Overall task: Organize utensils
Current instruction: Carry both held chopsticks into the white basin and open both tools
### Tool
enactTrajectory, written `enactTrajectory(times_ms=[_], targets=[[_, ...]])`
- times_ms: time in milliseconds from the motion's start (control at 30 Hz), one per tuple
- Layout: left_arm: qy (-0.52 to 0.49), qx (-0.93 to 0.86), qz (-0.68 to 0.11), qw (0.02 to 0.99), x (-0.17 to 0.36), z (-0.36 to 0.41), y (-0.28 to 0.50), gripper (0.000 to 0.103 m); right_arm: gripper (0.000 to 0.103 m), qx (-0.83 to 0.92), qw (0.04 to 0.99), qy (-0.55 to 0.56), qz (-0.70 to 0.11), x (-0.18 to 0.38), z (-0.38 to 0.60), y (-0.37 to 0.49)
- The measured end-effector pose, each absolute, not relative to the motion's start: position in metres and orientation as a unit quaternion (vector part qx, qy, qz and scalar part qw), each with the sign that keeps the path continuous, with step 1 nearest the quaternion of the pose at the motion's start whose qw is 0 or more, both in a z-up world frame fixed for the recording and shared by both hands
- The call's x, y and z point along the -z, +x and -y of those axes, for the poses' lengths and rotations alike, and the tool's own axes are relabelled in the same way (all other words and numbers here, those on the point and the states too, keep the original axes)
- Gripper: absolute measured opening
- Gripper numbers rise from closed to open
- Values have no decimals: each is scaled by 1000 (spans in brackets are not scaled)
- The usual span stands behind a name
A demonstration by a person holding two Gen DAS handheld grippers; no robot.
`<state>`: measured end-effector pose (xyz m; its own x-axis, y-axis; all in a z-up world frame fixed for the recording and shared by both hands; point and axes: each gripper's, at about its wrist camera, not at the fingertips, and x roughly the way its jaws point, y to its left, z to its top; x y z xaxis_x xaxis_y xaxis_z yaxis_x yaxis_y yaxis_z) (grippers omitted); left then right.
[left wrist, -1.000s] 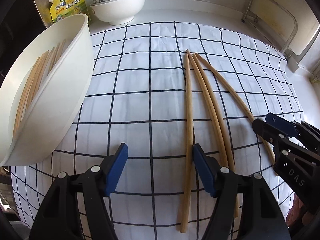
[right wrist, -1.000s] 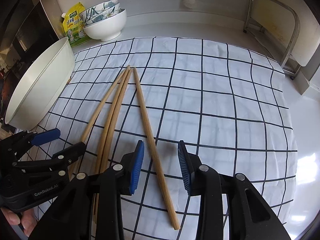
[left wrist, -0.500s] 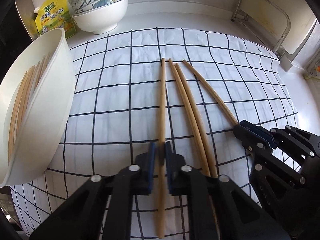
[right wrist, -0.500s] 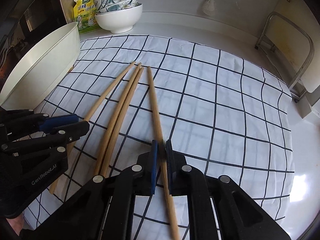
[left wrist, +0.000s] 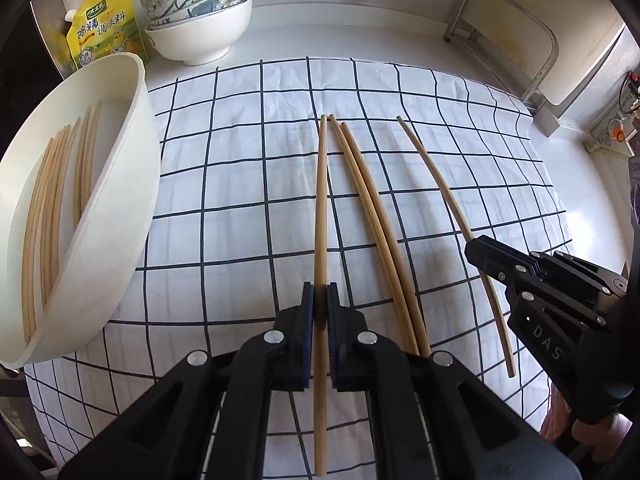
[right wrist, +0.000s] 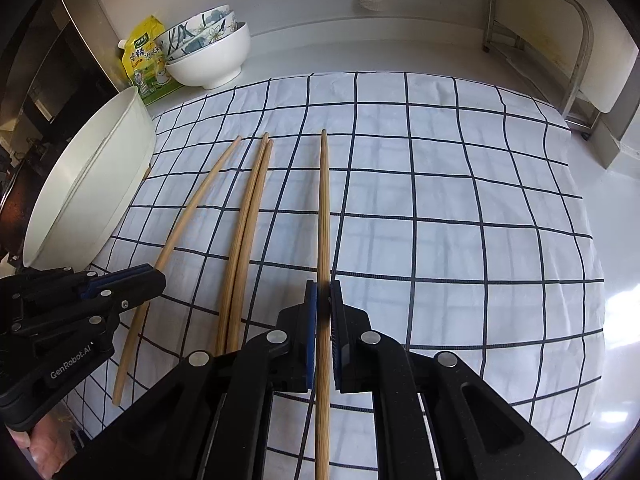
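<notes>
**Inspector:** Now, left wrist view first. What do the jaws hold?

**Assistant:** The left gripper (left wrist: 320, 300) is clamped on the leftmost chopstick (left wrist: 320, 208), its long axis running straight ahead from the jaws over the checked cloth (left wrist: 240, 168). The white basin (left wrist: 120, 208), chopsticks already inside, lies just to the left, nearer this hand. A loose pair (left wrist: 376, 232) lies just right.

**Inspector:** Right wrist view?

**Assistant:** The right gripper (right wrist: 323, 300) is closed on the rightmost chopstick (right wrist: 323, 208), which also points straight ahead. The basin (right wrist: 92, 200) sits well to its left, beyond the pair (right wrist: 248, 216) and the left gripper (right wrist: 136, 276).

**Inspector:** Judgement?

**Assistant:** Both sticks seem gripped toward the near end, so the far tips may dip on lifting.
</notes>
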<state>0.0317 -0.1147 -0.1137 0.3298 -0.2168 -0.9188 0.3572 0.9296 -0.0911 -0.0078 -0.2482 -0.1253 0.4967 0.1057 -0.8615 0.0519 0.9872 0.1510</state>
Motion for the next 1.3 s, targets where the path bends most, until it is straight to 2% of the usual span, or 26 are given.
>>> enactTrajectory(times_ms=[500, 833, 1300], targets=[[67, 215, -498, 837, 44, 78, 34, 7, 6, 8, 888, 104, -448, 63, 220, -21], [38, 203, -466, 860, 6, 20, 43, 7, 6, -19, 902, 80, -424, 32, 168, -1], [-8, 129, -459, 879, -1, -79, 66, 7, 6, -103, 902, 47, -417, 21, 67, 49]])
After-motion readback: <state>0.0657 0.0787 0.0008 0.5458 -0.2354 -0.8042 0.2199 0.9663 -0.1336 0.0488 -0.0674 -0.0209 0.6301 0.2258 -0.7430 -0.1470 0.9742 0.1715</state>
